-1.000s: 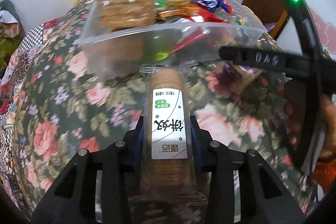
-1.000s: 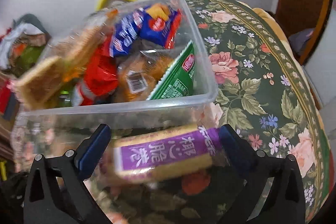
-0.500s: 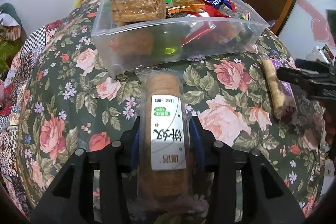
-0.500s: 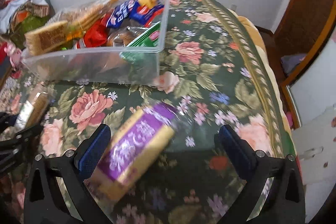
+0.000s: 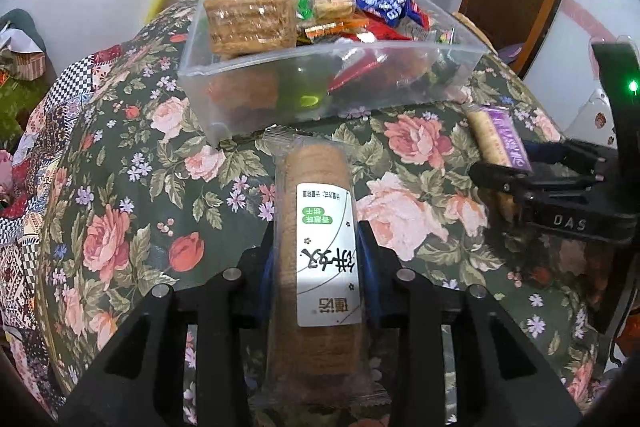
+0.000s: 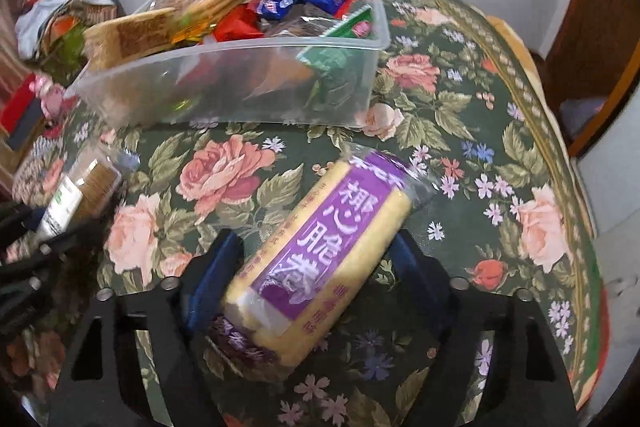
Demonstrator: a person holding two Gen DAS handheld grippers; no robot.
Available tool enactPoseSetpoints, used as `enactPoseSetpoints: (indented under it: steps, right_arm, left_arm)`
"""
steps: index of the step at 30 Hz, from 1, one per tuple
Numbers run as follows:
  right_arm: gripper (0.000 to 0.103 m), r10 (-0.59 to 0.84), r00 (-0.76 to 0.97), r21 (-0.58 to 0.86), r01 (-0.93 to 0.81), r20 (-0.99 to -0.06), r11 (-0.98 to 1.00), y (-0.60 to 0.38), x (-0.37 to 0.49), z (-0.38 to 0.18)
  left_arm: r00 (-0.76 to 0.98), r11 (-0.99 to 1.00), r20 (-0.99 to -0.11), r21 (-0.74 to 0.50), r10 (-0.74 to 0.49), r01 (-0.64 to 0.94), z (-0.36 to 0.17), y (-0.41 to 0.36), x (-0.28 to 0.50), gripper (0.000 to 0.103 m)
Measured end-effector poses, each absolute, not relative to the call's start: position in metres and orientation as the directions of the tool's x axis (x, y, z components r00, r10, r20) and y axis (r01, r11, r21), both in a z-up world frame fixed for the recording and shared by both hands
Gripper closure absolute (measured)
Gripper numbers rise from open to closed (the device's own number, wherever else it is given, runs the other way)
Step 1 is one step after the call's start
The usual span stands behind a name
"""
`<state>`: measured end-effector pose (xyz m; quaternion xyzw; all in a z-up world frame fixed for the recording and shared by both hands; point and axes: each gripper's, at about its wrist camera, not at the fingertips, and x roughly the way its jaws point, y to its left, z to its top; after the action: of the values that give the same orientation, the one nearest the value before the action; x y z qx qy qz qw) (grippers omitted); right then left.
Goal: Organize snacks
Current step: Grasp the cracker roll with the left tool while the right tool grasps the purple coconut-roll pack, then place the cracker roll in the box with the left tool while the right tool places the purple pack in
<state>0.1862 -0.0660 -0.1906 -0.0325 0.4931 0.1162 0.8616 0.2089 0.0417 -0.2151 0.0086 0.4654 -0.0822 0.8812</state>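
Snacks fill the clear box [image 5: 408,67] ahead of both grippers, and two packs are out on the flowered cloth [image 5: 120,187]. Left gripper [image 5: 320,259] is clamped on the brown biscuit pack [image 5: 320,227]; the right gripper [image 6: 316,267] is closing its jaws around the purple pack [image 6: 324,247], which lies slanted between them. Next, I judge, each pack must be lifted over the box's near wall and dropped inside.

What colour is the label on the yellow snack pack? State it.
Purple with white lettering, on the yellow snack pack; the right wrist view shows it best.

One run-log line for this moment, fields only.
left tool: shut on brown biscuit pack | right tool: closing around purple wafer pack | clear bin: on table, full
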Motion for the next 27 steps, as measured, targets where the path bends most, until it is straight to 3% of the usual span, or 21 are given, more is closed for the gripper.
enactPoseSetpoints:
  steps: [2, 4, 12, 27]
  right_arm:
    - [0.054, 0.188, 0.484, 0.070, -0.252, -0.854, 0.965, -0.069, 0.182, -0.189]
    - [0.060, 0.194, 0.483, 0.074, -0.256, -0.854, 0.964, -0.076, 0.178, -0.187]
    - [0.060, 0.219, 0.504, 0.106, -0.244, -0.835, 0.964, -0.104, 0.175, -0.176]
    - [0.060, 0.308, 0.638, 0.139, -0.302, -0.706, 0.943, -0.094, 0.200, -0.107]
  left_arm:
    - [0.562, 0.987, -0.816, -0.065, -0.138, 0.147, -0.210, 0.043, 0.207, 0.067]
    - [0.573, 0.987, -0.807, -0.074, -0.142, 0.141, -0.204, 0.043, 0.205, 0.067]
    - [0.615, 0.988, -0.775, -0.080, -0.144, 0.130, -0.177, 0.039, 0.206, 0.067]
    - [0.722, 0.988, -0.675, -0.085, -0.154, 0.132, -0.108, 0.029, 0.251, 0.067]
